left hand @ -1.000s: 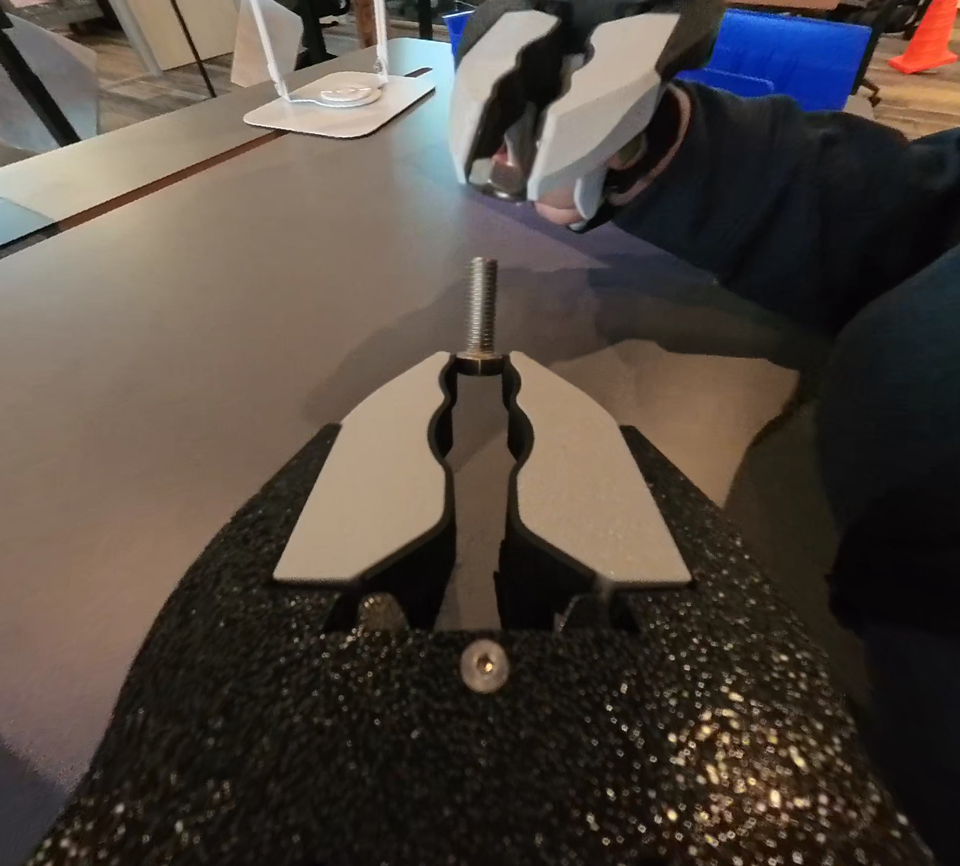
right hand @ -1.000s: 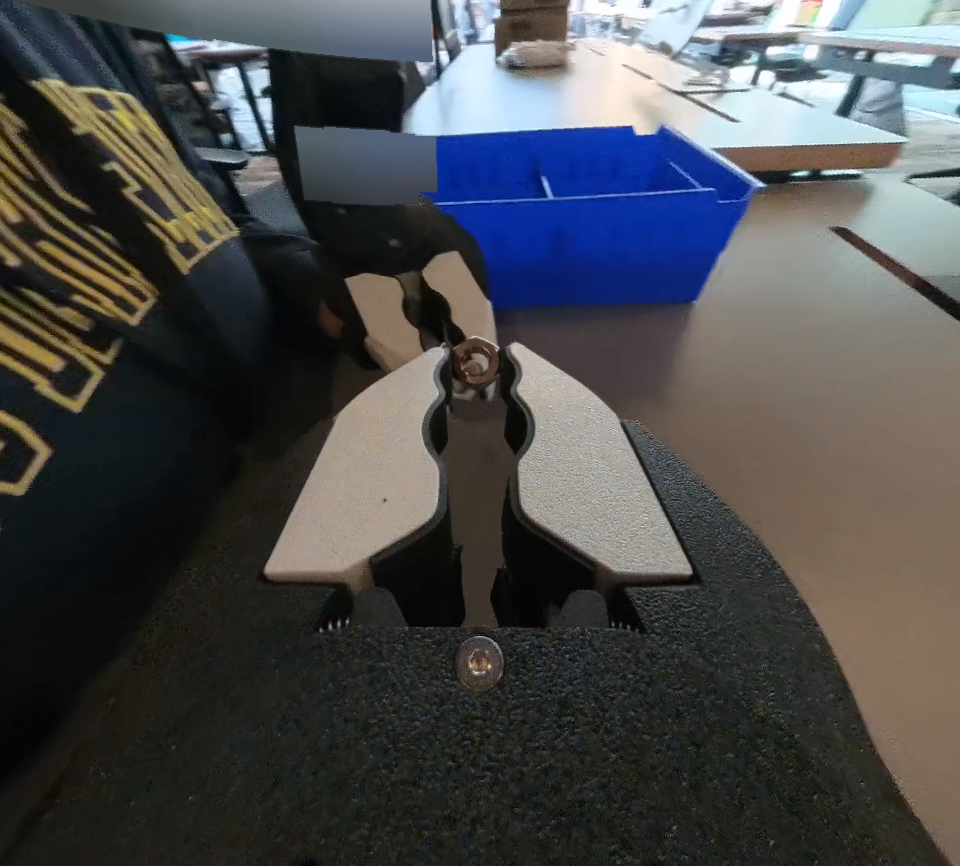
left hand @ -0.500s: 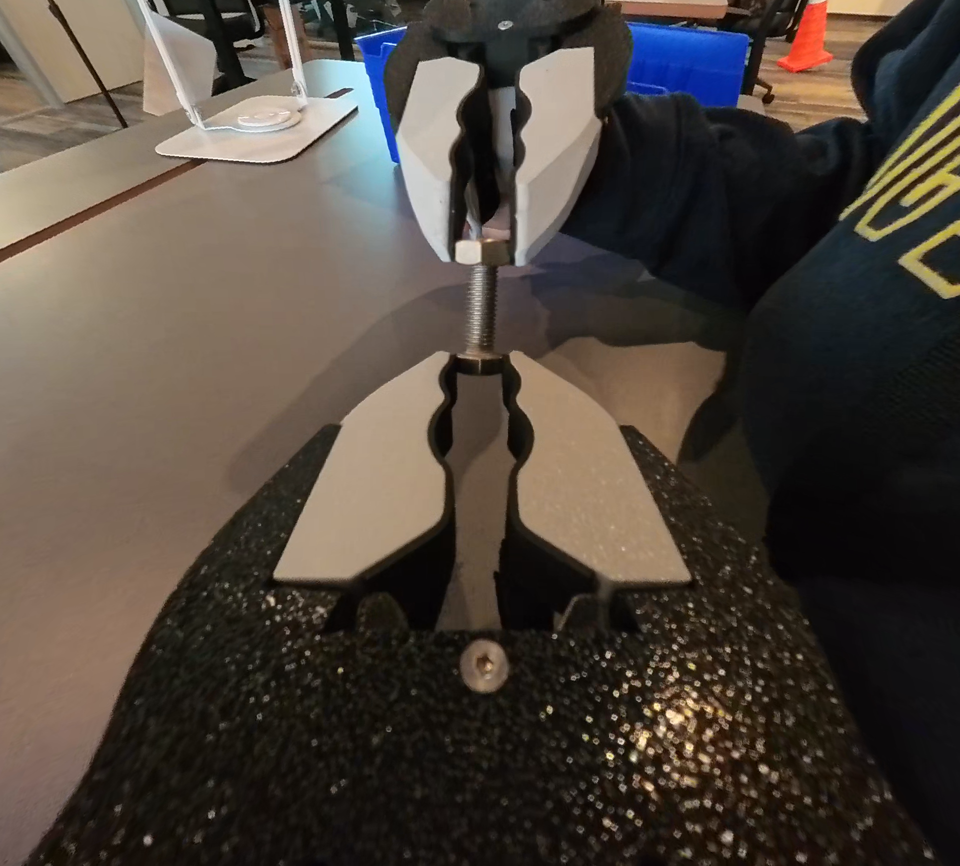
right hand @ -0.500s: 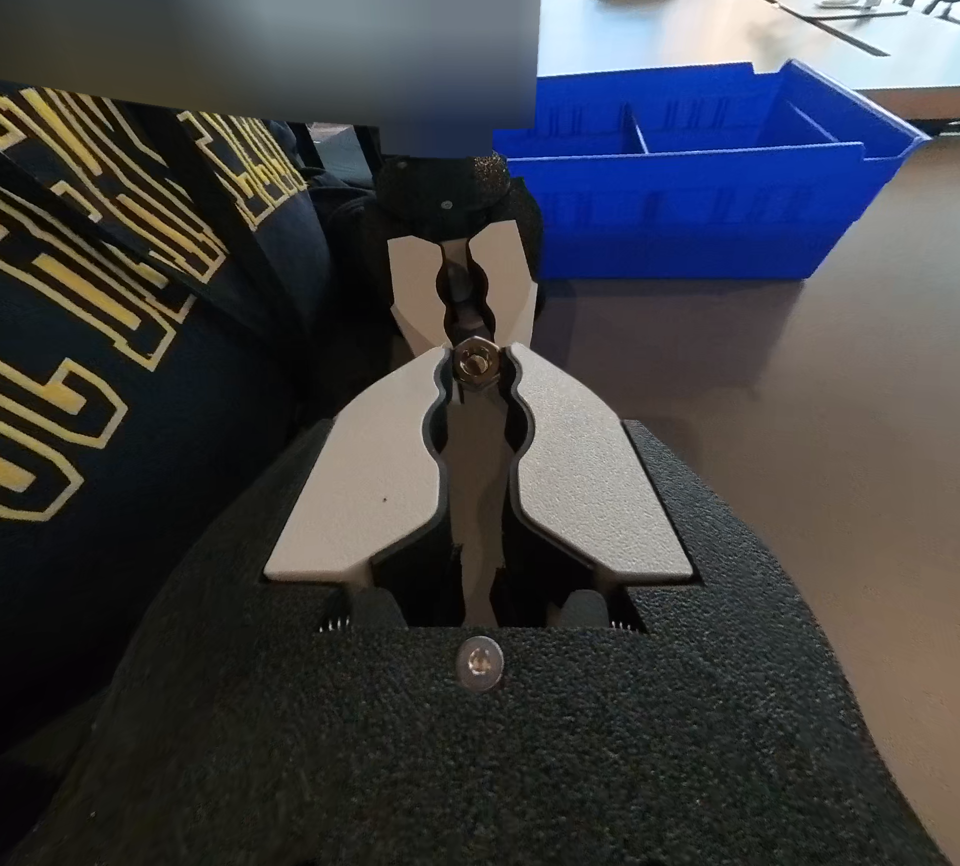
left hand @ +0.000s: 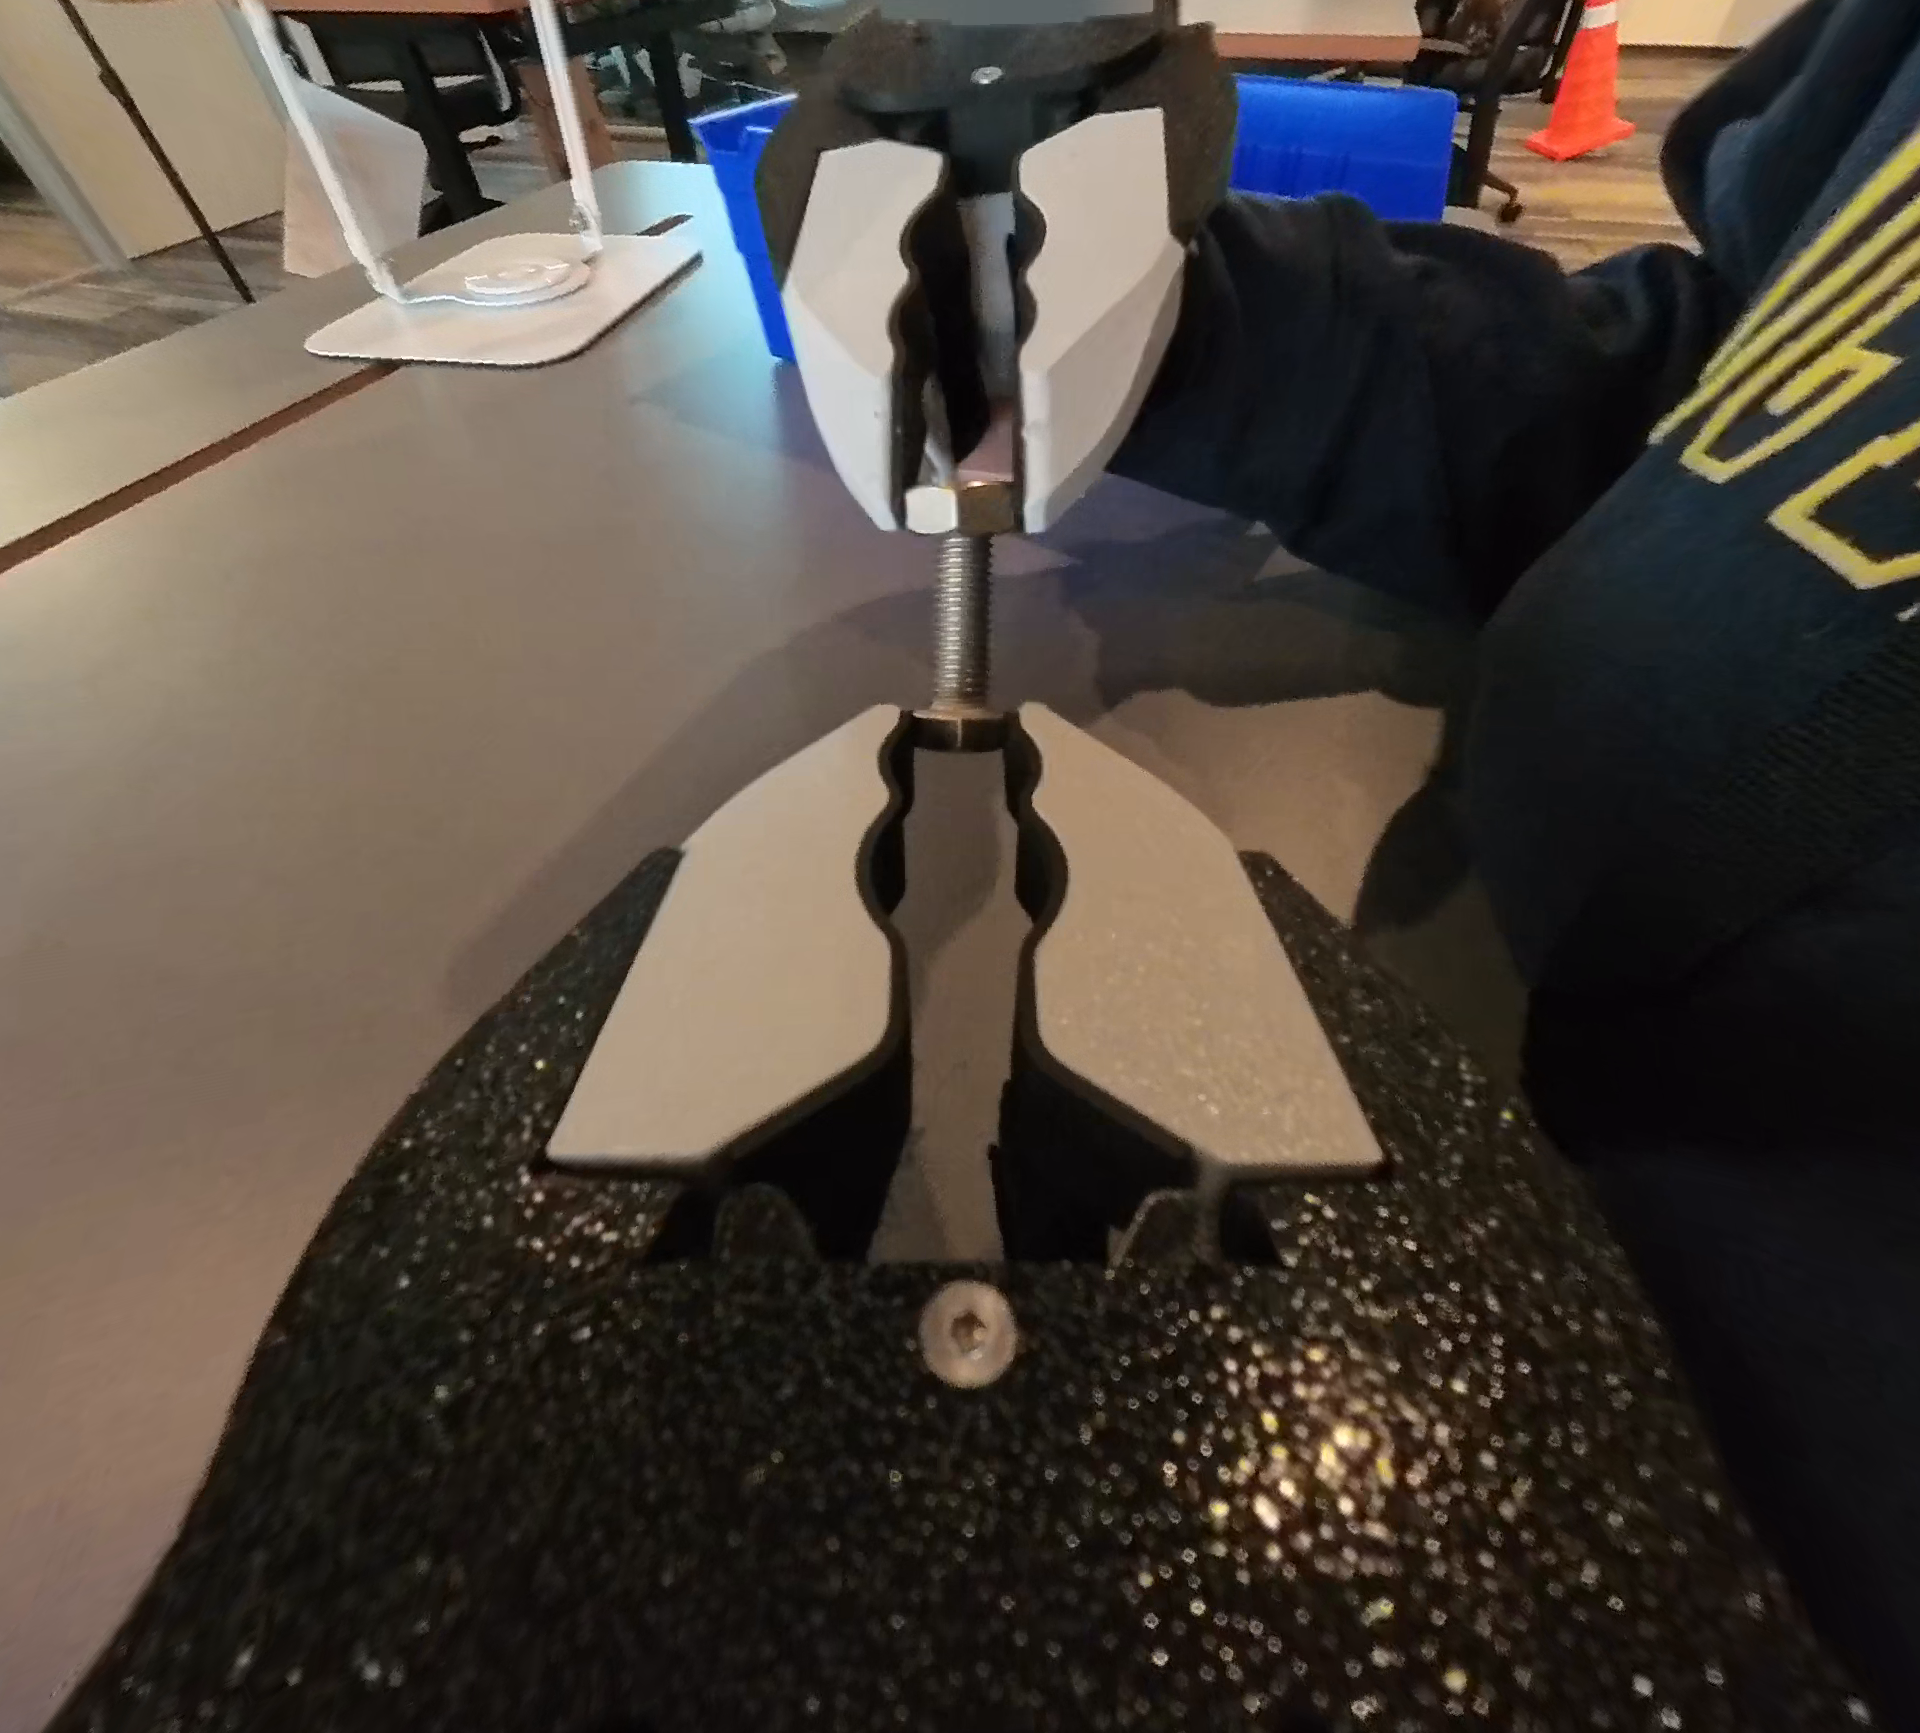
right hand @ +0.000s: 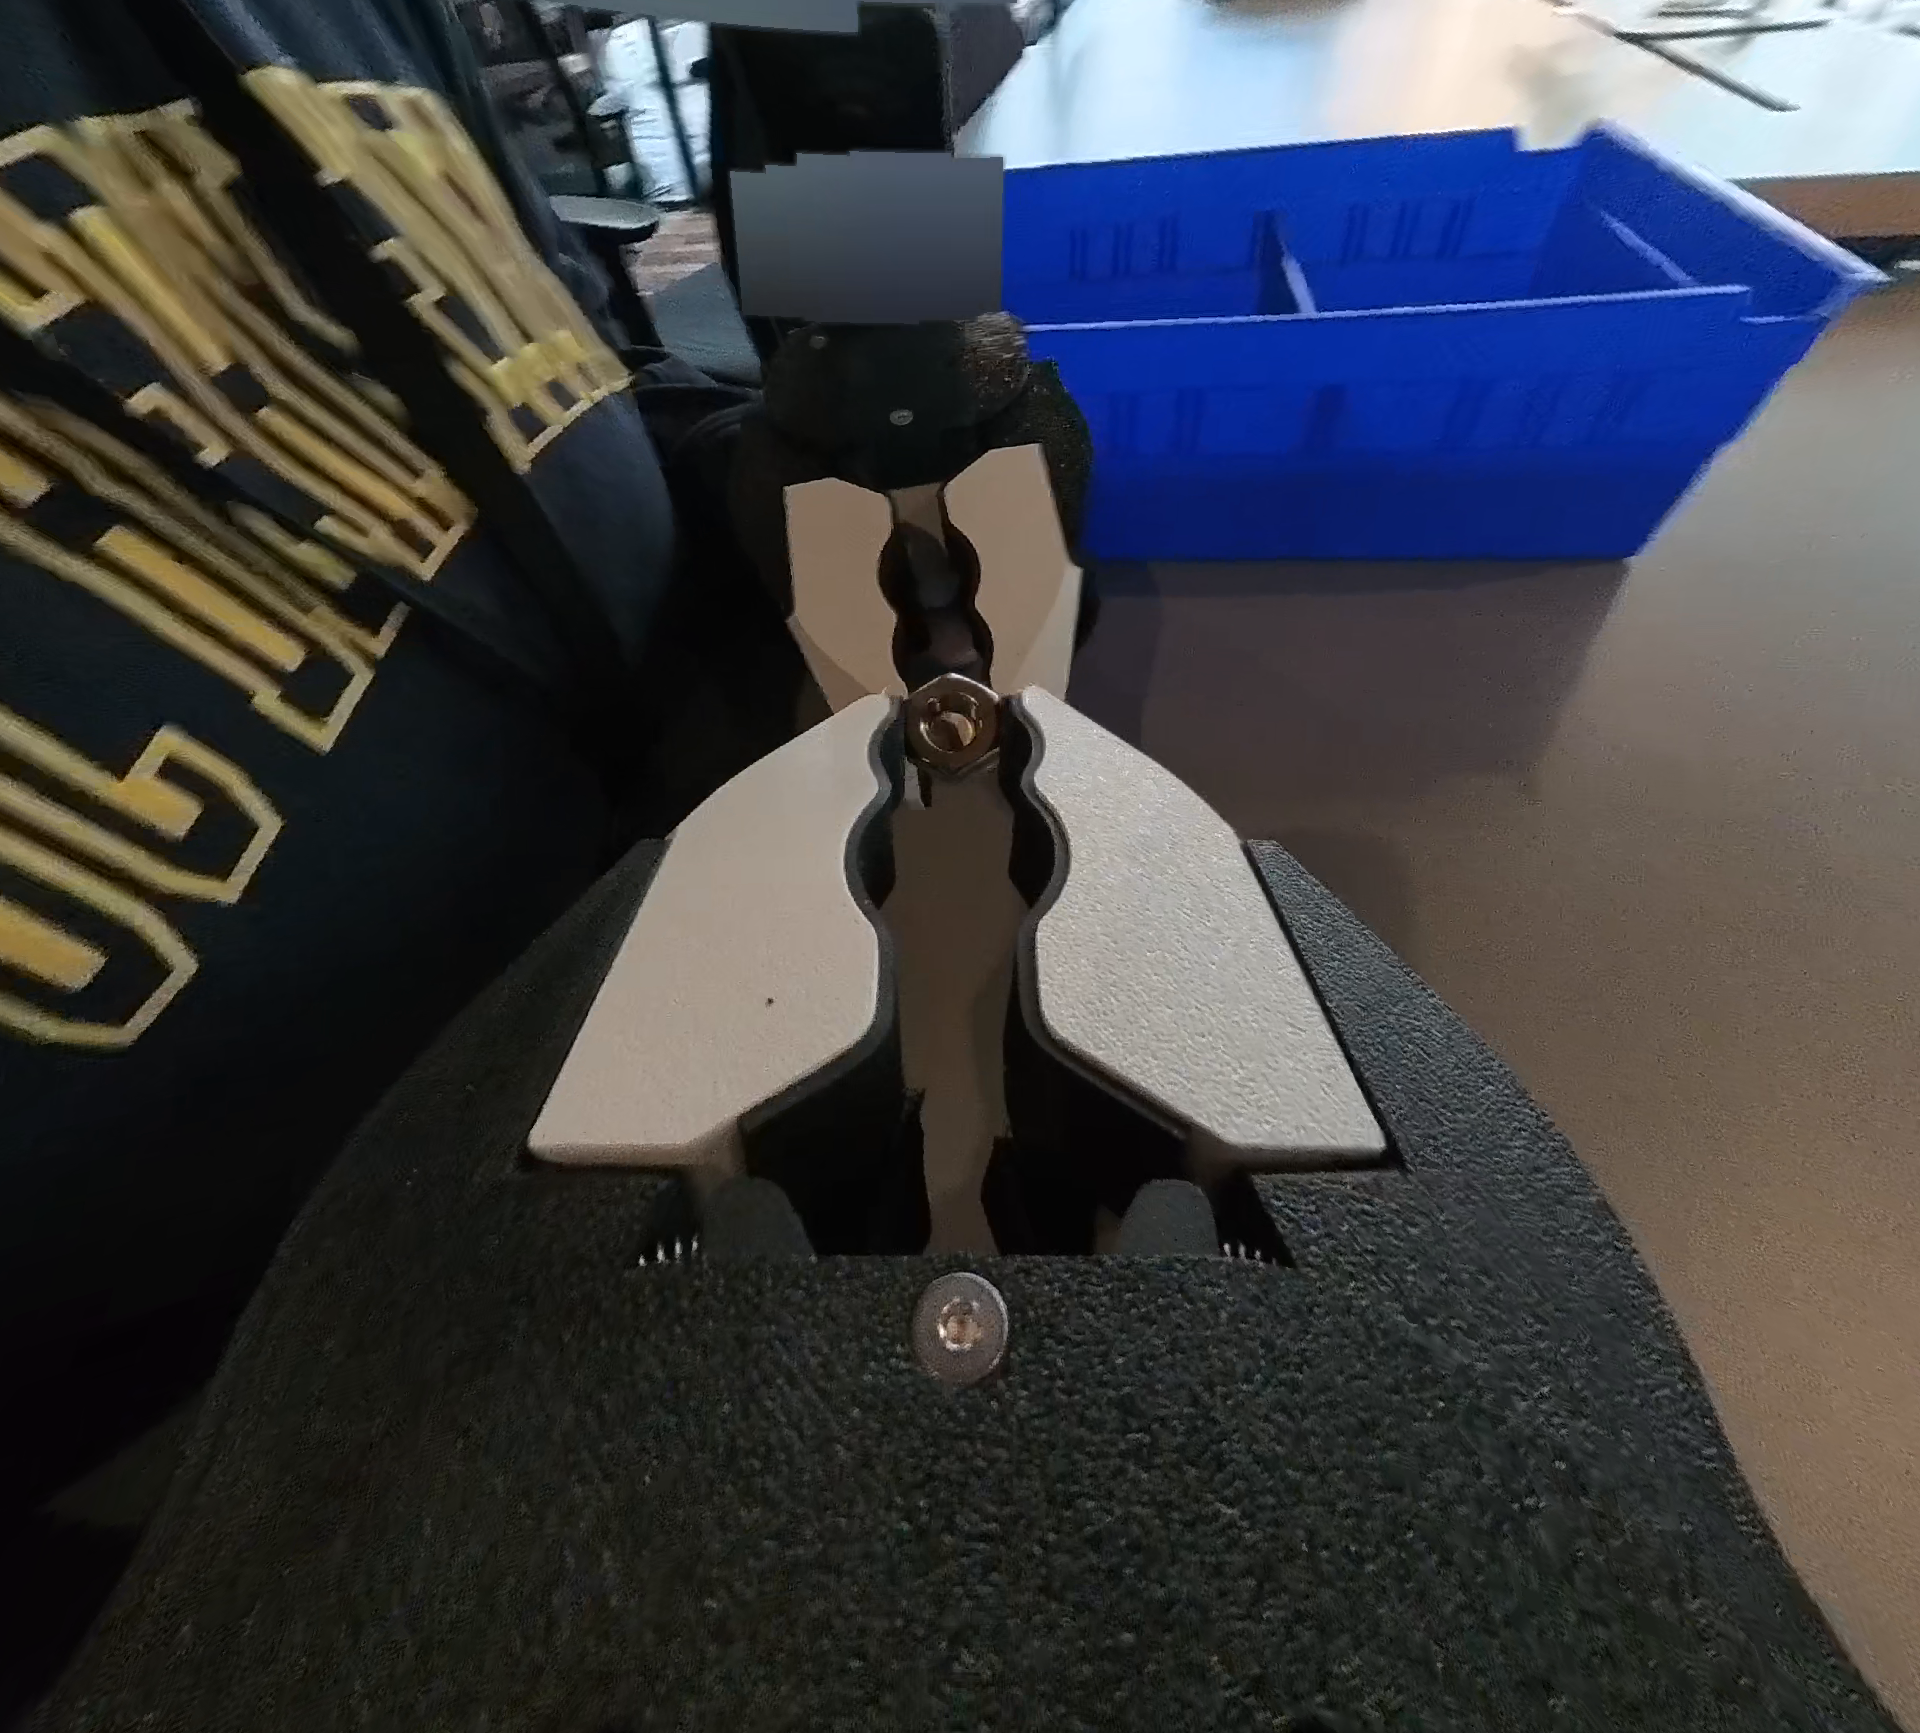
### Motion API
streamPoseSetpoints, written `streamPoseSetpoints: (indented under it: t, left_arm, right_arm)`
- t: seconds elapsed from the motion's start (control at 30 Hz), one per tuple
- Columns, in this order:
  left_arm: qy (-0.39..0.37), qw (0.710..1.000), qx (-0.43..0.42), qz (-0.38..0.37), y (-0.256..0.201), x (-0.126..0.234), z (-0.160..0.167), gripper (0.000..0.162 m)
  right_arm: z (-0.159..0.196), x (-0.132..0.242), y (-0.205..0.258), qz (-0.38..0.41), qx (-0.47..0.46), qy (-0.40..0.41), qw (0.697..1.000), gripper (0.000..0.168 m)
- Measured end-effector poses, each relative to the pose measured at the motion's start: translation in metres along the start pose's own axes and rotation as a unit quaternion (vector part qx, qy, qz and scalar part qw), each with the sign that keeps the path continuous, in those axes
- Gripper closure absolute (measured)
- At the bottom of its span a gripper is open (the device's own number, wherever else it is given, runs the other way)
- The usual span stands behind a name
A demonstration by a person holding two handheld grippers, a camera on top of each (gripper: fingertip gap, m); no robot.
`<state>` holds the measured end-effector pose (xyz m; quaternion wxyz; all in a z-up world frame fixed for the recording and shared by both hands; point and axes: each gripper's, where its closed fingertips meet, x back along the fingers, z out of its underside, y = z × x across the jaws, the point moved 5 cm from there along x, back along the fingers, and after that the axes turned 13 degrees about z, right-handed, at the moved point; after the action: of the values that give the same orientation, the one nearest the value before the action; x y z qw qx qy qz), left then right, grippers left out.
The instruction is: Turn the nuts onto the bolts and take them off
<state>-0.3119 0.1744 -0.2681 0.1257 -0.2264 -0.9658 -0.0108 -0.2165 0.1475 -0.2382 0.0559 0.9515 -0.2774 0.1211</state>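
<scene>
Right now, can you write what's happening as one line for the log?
left tool: shut on bolt head, bolt pointing away | right tool: shut on nut | nut on bolt's tip | blue bin: on table behind

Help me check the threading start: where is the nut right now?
The nut sits at the free tip of the bolt, pinched at the ends of the right gripper; the left gripper holds the bolt's head end, above the grey table.

Left gripper fingers nearly closed, pinching at the tips. Right gripper faces it tip to tip, fingers likewise pinched nearly closed. Dark sleeve behind the right gripper; the hand itself seems hidden.
</scene>
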Motion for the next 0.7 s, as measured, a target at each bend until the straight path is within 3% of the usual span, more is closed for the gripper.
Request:
streamPoseSetpoints:
  t: [0.3, 0.53, 0.7]
  left_arm:
    - [-0.029, 0.996, 0.028, -0.076, 0.012, 0.003, -0.005, 0.146]
    - [-0.035, 0.990, 0.028, -0.133, 0.020, 0.001, -0.009, 0.146]
    - [-0.021, 0.985, 0.014, -0.168, 0.022, -0.003, -0.011, 0.146]
  right_arm:
    - [-0.006, -0.002, -0.006, 0.153, -0.095, -0.008, 0.984, 0.150]
    - [-0.013, -0.002, -0.009, 0.294, -0.229, -0.023, 0.928, 0.151]
    - [-0.015, -0.004, -0.008, 0.358, -0.241, -0.022, 0.902, 0.151]
